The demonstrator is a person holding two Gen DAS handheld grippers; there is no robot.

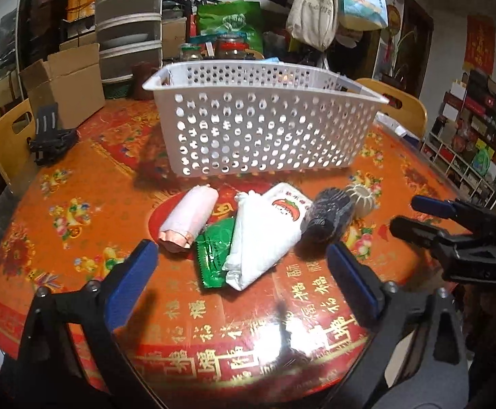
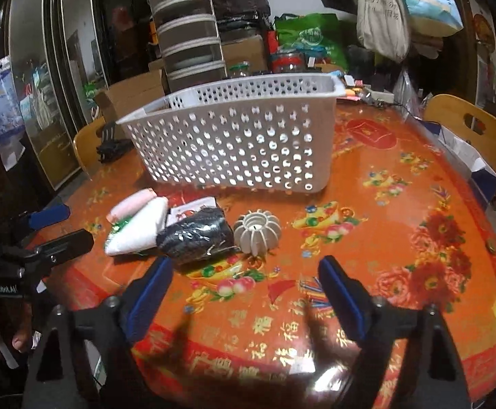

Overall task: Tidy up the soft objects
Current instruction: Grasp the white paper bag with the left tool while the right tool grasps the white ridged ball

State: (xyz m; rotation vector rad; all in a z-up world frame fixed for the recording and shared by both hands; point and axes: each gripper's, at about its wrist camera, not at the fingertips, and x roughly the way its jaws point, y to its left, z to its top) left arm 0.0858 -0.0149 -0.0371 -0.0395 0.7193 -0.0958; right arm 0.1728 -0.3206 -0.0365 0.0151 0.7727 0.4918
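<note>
A white perforated basket (image 1: 265,129) (image 2: 234,146) stands on the round red-and-orange table. In front of it lie a pink roll (image 1: 190,218) (image 2: 132,206), a green packet (image 1: 215,252), a white folded pack with a tomato print (image 1: 265,235) (image 2: 138,228), a dark bundle (image 1: 329,214) (image 2: 195,237) and a pale ribbed round piece (image 1: 362,199) (image 2: 257,231). My left gripper (image 1: 244,266) hovers open just short of the packs, nothing between its blue pads. My right gripper (image 2: 246,279) is open near the dark bundle and ribbed piece, also seen at the right edge (image 1: 418,214).
A black clip-like holder (image 1: 51,136) lies at the table's far left by a cardboard box (image 1: 67,81). Wooden chair backs (image 1: 9,136) (image 2: 469,126) flank the table. Jars, bags and stacked containers crowd behind the basket. A white paper bag (image 2: 466,156) sits at the right edge.
</note>
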